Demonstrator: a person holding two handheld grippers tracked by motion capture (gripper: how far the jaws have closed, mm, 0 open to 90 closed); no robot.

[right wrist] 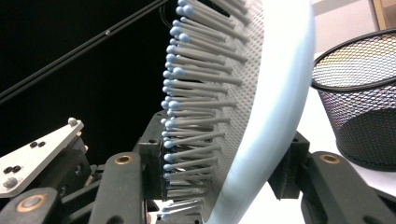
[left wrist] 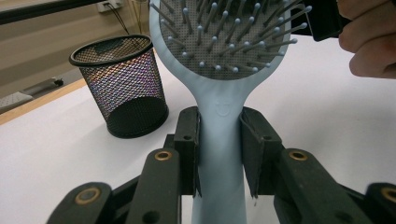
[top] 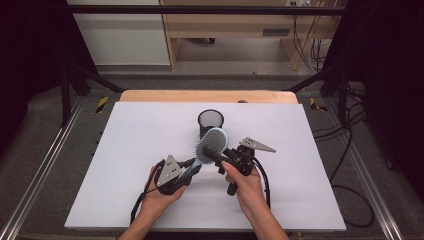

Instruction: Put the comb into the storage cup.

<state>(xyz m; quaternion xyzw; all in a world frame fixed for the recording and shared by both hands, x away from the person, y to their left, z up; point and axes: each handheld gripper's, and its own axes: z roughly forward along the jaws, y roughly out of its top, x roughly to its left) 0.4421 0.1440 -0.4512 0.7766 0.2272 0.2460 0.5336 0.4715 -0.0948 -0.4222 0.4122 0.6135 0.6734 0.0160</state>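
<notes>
Scene: a white table top [top: 150,200] with a person's two hands coming in from the near edge, each holding a two-jaw gripper.
Hairbrush [top: 212,142]: light blue paddle brush with a grey bristle pad, held off the table between the two grippers, near the middle of the table; its head points away toward the far side, its handle back toward the near left.
Left gripper [top: 192,169]: near left of centre, its jaws clamped on the brush handle; in the left gripper view [left wrist: 219,154] both pads press the sides of the light blue handle just below the head.
Right gripper [top: 220,159]: just right of the brush, with its grey three-cornered plate pointing to the right; in the right gripper view [right wrist: 224,172] its jaws straddle the brush head, one pad against the bristle tips, the other at the smooth back rim, set at a middling width.
Right grip: whether the pads truly press on the head I cannot tell.
Pen cup [top: 210,121]: black wire-mesh cup standing upright on the table just beyond the brush head, apart from it.
Hands: the left hand [top: 162,192] and the right hand [top: 247,187] wrap around the gripper bodies, close to each other.
</notes>
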